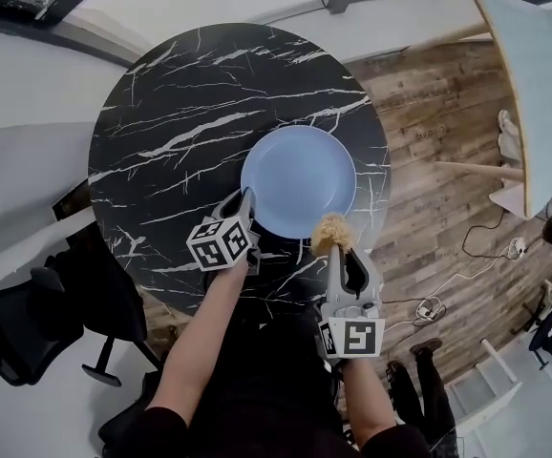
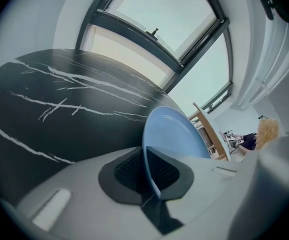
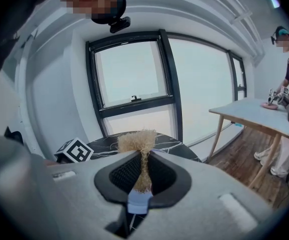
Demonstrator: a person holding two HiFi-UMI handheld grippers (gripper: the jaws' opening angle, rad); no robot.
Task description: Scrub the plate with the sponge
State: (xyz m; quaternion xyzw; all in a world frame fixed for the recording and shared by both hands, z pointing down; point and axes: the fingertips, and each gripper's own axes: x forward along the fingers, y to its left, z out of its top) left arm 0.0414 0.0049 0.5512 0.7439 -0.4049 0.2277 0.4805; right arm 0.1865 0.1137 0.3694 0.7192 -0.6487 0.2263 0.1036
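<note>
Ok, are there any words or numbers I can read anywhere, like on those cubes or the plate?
No words or numbers can be read anywhere.
Marker cubes and: only black-and-white square patterns, not letters.
Blue plate, sponge, black marble table: no print shows.

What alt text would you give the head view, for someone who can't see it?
Seen from above, a person's left gripper clamps the rim of a blue plate on a round black marble table. The right gripper holds a tan sponge beside the plate's near edge.
</note>
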